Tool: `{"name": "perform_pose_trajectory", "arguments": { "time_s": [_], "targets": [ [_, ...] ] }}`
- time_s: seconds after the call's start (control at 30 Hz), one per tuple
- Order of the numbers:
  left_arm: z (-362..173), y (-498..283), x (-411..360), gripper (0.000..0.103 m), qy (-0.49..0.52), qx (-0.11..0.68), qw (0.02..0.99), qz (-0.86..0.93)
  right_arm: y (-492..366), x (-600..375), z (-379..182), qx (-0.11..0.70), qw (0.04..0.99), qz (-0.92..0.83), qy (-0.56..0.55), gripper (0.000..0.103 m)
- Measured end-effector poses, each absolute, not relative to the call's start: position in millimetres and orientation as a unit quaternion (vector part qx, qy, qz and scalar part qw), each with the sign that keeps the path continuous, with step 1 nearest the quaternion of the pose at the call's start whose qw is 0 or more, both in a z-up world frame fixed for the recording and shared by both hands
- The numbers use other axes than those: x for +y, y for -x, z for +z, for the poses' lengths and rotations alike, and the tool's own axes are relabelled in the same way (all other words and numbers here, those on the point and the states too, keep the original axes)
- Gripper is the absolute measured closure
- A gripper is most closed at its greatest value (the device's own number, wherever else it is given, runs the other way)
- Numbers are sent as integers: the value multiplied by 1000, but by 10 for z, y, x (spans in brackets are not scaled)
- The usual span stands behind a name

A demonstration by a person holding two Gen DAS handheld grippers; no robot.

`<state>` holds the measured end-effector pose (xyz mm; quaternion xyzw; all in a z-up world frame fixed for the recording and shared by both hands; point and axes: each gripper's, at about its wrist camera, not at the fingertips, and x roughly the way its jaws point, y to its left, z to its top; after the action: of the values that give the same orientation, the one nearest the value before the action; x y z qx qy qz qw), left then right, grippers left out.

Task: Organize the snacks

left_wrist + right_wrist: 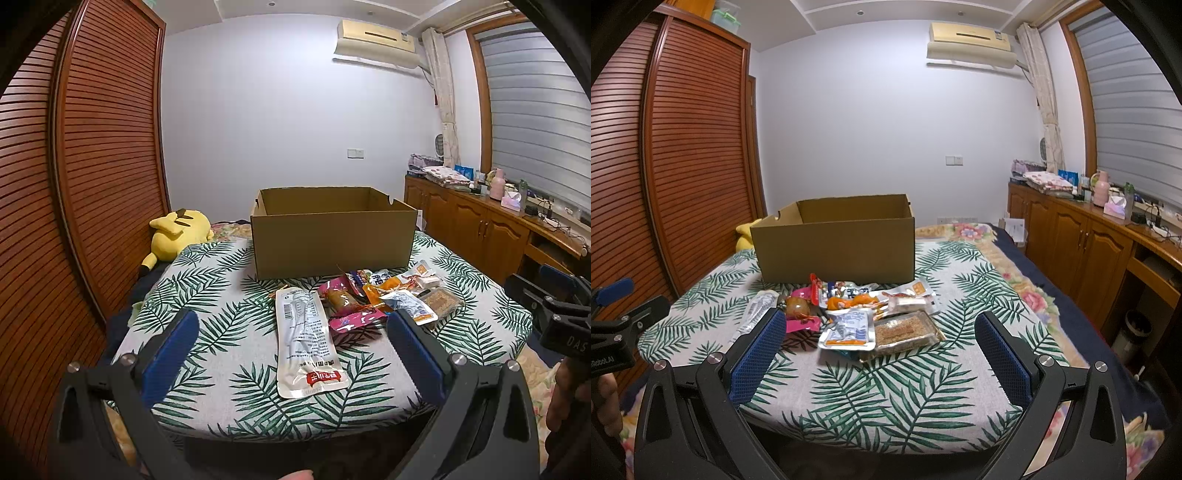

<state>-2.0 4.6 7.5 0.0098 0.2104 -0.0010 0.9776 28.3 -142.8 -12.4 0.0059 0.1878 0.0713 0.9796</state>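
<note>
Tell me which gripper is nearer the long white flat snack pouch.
Left. The left gripper is open, straddling the long white flat snack pouch between its fingers. The right gripper is open, off to the pouch's right, facing the clear sesame-bar pack.

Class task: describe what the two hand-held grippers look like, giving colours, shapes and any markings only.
Each hand-held gripper, left and right, has a black angular frame with silver bolts and two fingers faced with blue textured pads. White lettering marks both bodies, partly cut off. No sleeves show, and no cables on the grippers.
</note>
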Motion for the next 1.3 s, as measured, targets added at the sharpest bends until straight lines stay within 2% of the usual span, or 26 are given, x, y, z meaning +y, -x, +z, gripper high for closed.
{"name": "perform_pose_trajectory", "arguments": {
  "time_s": [0.87,1.3],
  "targets": [
    [68,30,58,0,-8,212,977,-2,-290,-1432,-123,189,979,72,-5,0],
    [-216,-257,96,0,-1,259,966,-19,-458,-1339,-317,222,970,92,27,0]
  ]
}}
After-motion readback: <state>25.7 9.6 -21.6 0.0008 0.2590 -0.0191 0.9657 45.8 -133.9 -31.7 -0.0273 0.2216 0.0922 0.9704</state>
